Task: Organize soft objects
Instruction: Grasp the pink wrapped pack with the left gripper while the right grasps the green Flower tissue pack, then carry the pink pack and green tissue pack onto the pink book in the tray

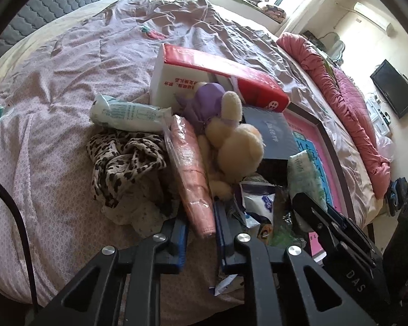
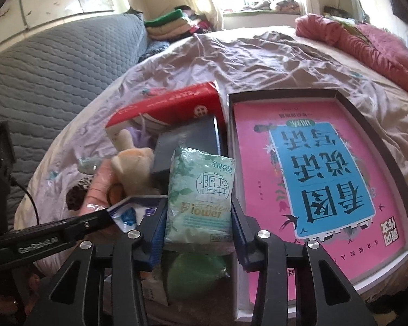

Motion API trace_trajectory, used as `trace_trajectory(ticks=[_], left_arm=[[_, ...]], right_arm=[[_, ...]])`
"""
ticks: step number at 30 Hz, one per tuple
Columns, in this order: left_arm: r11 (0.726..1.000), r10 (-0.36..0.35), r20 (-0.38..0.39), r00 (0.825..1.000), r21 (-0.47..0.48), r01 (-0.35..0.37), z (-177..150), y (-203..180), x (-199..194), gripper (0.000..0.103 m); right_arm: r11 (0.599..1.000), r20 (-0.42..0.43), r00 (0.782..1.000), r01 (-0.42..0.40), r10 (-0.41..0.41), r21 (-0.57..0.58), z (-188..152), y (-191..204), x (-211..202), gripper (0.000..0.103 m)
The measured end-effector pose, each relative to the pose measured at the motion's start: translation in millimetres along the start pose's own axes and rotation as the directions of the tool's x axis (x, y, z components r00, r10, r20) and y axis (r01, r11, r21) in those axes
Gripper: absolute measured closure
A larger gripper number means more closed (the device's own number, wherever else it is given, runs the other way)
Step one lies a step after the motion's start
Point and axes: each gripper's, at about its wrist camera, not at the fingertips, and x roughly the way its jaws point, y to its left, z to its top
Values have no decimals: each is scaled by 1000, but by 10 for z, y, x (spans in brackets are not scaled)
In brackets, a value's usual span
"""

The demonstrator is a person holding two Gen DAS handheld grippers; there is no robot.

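Left gripper (image 1: 201, 233): angled steeply down at the bed (image 1: 68, 87) clutter, jaws narrowed on the pink wrapped roll (image 1: 190, 174), apparently pinching its near end. Right gripper (image 2: 198, 222): angled down likewise, pads clamped on the green tissue pack (image 2: 201, 190), just beside the pink book (image 2: 312, 168). Plush rabbit (image 1: 236, 146) lies between.

— What are we seeing on our left gripper (image 1: 201, 233)?
— Black struts, silver screws, blue pads, "DAS" lettering showing.
— And our right gripper (image 2: 198, 225)?
— It's looking identical.
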Motion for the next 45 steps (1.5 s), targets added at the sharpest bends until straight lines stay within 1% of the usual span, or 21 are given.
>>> trace_trajectory(ticks=[4, 9, 12, 23, 29, 34, 36, 45], left_arm=[[1000, -27, 15, 1000, 11, 26, -18, -16, -40, 88], [999, -39, 51, 998, 38, 37, -65, -84, -186, 89], [998, -17, 73, 997, 68, 12, -92, -140, -273, 89], [991, 3, 133, 991, 130, -20, -189, -331, -534, 89], [985, 7, 148, 989, 168, -32, -226, -479, -603, 89], [979, -6, 165, 986, 202, -28, -222, -660, -656, 89], [977, -22, 160, 987, 215, -13, -217, -745, -658, 89], [958, -37, 153, 988, 287, -8, -272, -1097, -619, 89]], right_arm=[[1000, 9, 1000, -15, 15, -9, 1, 20, -31, 61], [1000, 27, 999, -26, 26, -3, -18, 15, -113, 61], [1000, 37, 999, -30, 30, 0, -25, 12, -159, 61], [999, 77, 996, -44, 43, 20, -44, -54, -372, 61], [998, 104, 994, -49, 44, 46, -41, -160, -499, 61], [997, 121, 992, -38, 30, 70, -44, -268, -584, 61], [996, 124, 992, -37, 26, 86, -48, -314, -598, 61], [992, 153, 988, -38, 19, 122, -15, -471, -710, 61]])
